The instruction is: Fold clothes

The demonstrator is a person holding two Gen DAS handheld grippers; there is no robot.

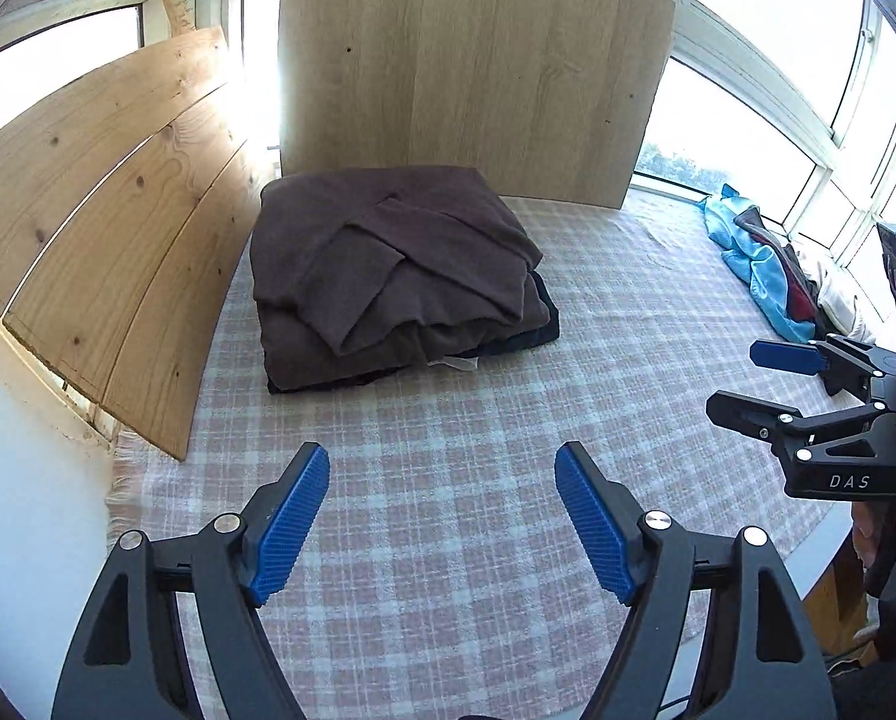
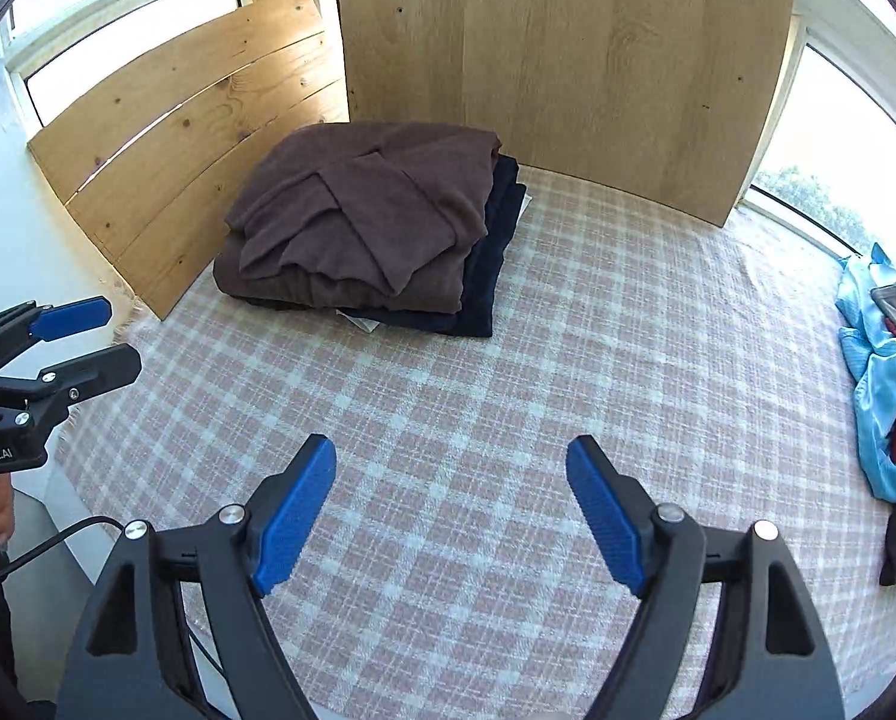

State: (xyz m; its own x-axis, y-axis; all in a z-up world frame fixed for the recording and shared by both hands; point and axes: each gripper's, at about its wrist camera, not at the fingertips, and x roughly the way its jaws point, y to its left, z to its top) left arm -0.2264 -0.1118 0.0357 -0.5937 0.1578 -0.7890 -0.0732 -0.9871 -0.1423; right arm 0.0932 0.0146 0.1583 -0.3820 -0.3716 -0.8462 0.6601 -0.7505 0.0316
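Checked tablecloth (image 2: pixel 508 372) lies bare between folded brown sweater (image 2: pixel 376 216) and both empty, spread-jawed grippers: left gripper (image 1: pixel 442 516), right gripper (image 2: pixel 451 510).

Left gripper (image 1: pixel 442 516) low in frame, blue pads spread wide, nothing between them, above pink-and-white checked cloth (image 1: pixel 448 450). Folded brown garment (image 1: pixel 388 264) atop dark navy garment (image 1: pixel 532 336), stack at far left beside slatted pine board (image 1: pixel 100 210). Tall wood panel (image 1: pixel 472 60) upright behind stack. Right gripper (image 1: pixel 742 378) at right edge, fingers apart, empty. Crumpled blue clothes (image 1: pixel 754 264) by windows (image 1: pixel 748 60).
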